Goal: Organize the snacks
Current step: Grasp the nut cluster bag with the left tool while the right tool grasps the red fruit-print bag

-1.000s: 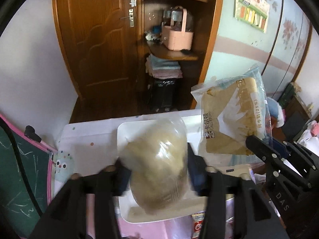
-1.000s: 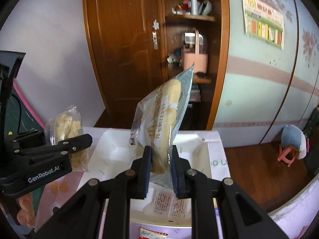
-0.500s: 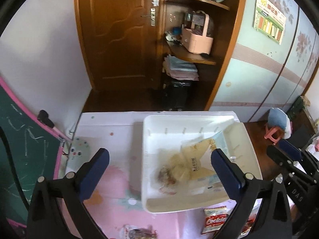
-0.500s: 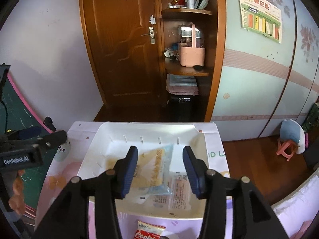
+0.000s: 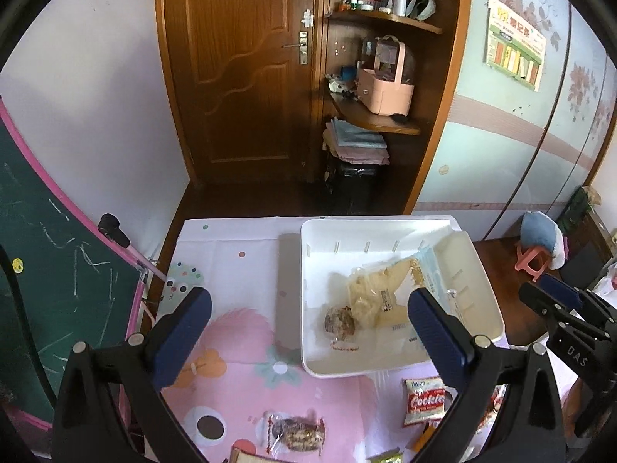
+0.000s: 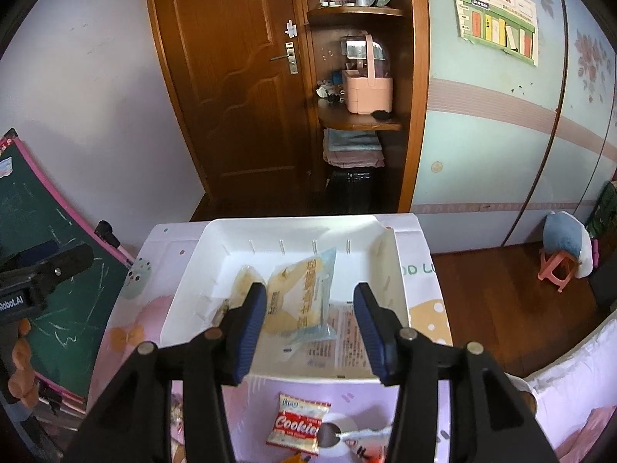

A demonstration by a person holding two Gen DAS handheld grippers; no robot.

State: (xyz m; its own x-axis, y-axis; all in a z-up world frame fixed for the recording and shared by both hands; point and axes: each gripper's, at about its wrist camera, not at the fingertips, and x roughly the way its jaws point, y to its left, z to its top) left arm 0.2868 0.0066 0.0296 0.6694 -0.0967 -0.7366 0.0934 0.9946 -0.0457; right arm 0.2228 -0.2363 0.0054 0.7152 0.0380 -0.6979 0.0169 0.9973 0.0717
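A white bin [image 5: 489, 297] [image 6: 193, 270] sits on the pink table. Inside lie a clear-wrapped bread bag with blue print [image 5: 389, 289] [image 6: 304, 293] and a round bun in clear wrap [image 5: 339, 322] [image 6: 243, 277]. My left gripper [image 5: 308, 332] is open and empty, above the table to the bin's front left. My right gripper [image 6: 310, 316] is open and empty, above the bin's front edge. A red Cookie packet [image 5: 424, 401] [image 6: 299, 422] lies in front of the bin. A wrapped dark snack [image 5: 297, 432] lies near the table's front.
A green chalkboard with pink frame [image 5: 46, 254] [image 6: 46, 270] stands at the left of the table. A wooden door [image 5: 239, 77] and shelves with a pink basket [image 5: 385, 81] are behind. A pink stool [image 6: 555, 266] stands on the floor at right.
Both grippers have opened and let go of their snacks. The bun and the bread bag now lie in the bin. Both grippers have pulled back and up from the bin.
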